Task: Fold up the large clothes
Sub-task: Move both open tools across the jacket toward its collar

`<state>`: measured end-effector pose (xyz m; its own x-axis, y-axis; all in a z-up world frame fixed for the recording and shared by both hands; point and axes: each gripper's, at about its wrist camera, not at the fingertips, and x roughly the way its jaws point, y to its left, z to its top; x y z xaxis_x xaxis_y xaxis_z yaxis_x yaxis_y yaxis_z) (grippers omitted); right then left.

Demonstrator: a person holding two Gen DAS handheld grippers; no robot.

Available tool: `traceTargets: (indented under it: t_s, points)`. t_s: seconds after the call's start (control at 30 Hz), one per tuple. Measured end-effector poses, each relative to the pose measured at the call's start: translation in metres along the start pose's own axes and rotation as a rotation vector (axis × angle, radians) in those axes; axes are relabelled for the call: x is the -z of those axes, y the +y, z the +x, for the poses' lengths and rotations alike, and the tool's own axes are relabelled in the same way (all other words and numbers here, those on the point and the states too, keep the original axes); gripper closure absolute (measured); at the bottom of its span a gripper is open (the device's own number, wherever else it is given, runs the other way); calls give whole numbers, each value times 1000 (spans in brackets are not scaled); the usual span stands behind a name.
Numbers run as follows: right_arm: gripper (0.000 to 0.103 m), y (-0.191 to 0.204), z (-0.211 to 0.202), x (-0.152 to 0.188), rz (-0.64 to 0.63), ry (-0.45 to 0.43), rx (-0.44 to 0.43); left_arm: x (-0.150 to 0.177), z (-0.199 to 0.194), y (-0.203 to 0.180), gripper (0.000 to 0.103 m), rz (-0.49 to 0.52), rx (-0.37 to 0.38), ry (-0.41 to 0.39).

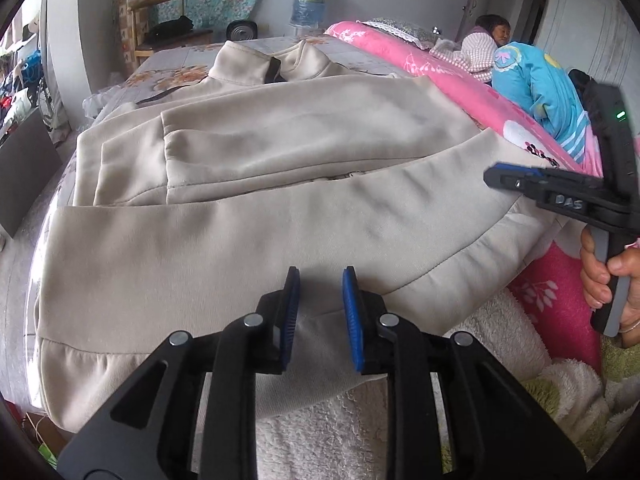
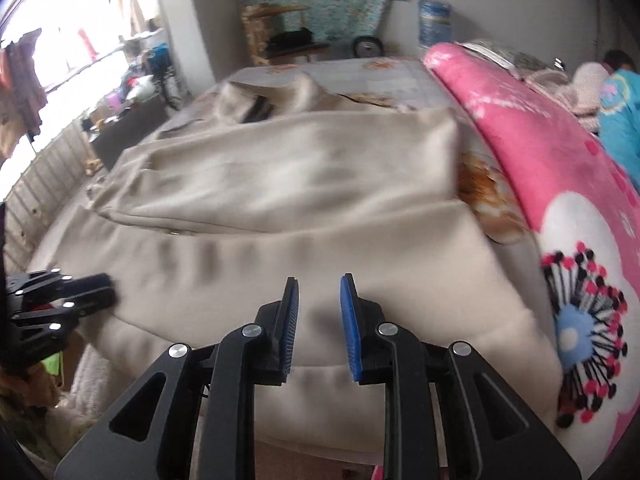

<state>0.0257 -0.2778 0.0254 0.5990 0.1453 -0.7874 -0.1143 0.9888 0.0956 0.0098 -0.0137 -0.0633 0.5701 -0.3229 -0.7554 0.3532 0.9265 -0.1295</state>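
A large beige jacket (image 1: pixel 256 216) lies spread on the bed, collar (image 1: pixel 264 62) at the far end and sleeves folded across the body. In the left wrist view my left gripper (image 1: pixel 320 272) hovers open over the near hem, with nothing pinched between its blue pads. My right gripper (image 1: pixel 491 178), held by a hand (image 1: pixel 600 276), reaches in at the jacket's right edge. The right wrist view is blurred. There the right gripper (image 2: pixel 319 280) stands open above the jacket (image 2: pixel 280 184) near its hem, and the left gripper (image 2: pixel 108 286) shows at the left edge.
A pink floral blanket (image 1: pixel 440 76) runs along the bed's right side, with a person lying (image 1: pixel 486 40) and a blue bundle (image 1: pixel 540 80) beyond it. A white fluffy blanket (image 1: pixel 400 412) lies under the near hem. A chair (image 1: pixel 160 20) and water bottle (image 1: pixel 310 0) stand behind the bed.
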Motion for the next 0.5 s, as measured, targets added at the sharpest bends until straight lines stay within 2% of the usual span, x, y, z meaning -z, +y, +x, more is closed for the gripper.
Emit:
traceTargets:
  t_s: [0.03,0.1,0.17,0.2,0.23,0.3,0.37,0.43,0.5]
  points:
    - [81,-5,-1,3,19,-24,-28,-1,0,1,82,-2,4,0]
    - [81,-4,-2,2,21,-13,-30,-3,0,3,82,-10,18,2]
    - [73,0,-10,-2,4,-37,-27,-6,-6,9,81,-29,44,-2]
    - [63,0,-18,-3,-1,-62,-18,-7,-13,13,80,-31,39,-24]
    - [56,0,-25,-5,-5,-86,-7,-7,-20,17,71,-30,23,-49]
    - [52,-7,-33,-6,-3,-113,34,-7,-31,30,58,-39,-39,-89]
    - [51,-18,-26,-6,20,-90,71,-6,-31,48,53,-81,-94,-79]
    - [51,-29,-11,-3,60,-33,61,-3,-16,74,49,-167,-132,-9]
    - [51,-24,-8,-2,24,-26,92,-3,-18,87,49,-207,-115,-30]
